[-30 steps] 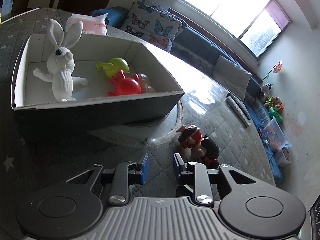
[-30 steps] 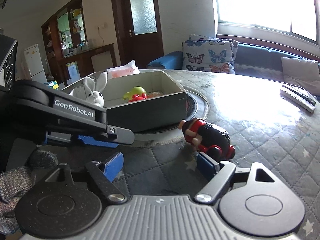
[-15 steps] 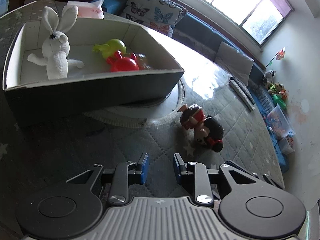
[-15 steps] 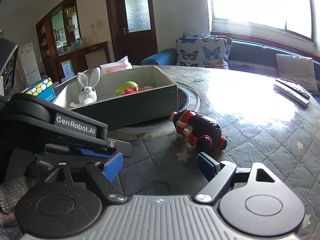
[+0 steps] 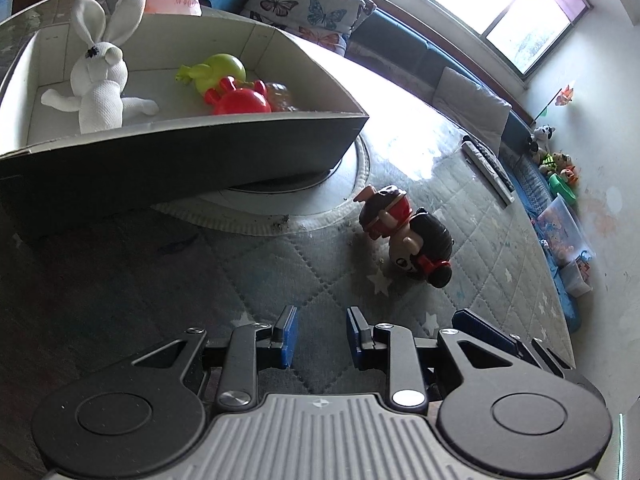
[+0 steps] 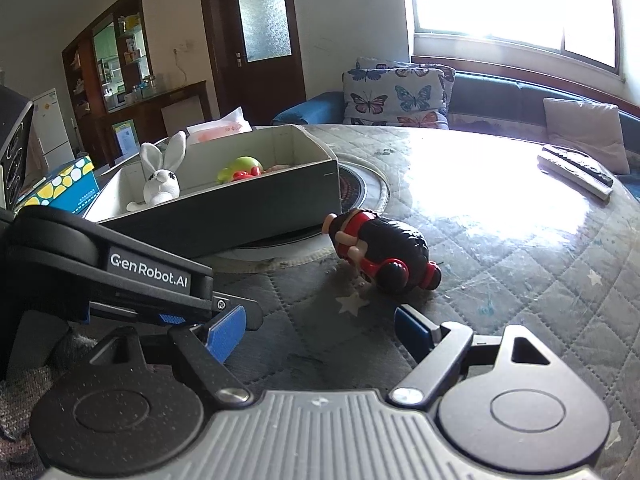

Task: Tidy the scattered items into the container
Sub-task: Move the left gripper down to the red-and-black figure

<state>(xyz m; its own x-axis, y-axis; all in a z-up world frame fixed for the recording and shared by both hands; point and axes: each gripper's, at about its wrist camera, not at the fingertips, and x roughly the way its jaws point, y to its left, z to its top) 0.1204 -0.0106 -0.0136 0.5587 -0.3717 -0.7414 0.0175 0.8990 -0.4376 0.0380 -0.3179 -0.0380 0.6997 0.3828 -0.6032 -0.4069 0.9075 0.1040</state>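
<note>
The box [image 5: 168, 160] wall hides the bottom half of the white knit bunny [image 5: 98, 88] and most of the green and red plastic toys [image 5: 228, 88] inside. A glossy red-and-black doll [image 5: 404, 236] lies tipped over on the quilted, star-printed counter [image 5: 280, 272], just right of the box. Left claw [image 5: 318, 338] is partly open, gripping nothing. Right claw [image 6: 316, 330] gapes wide and empty, near the doll.

Daylight from the window [image 6: 512, 4] blows out, glaring off the table [image 6: 500, 200]; edges bend, corners perhaps dimmer.
</note>
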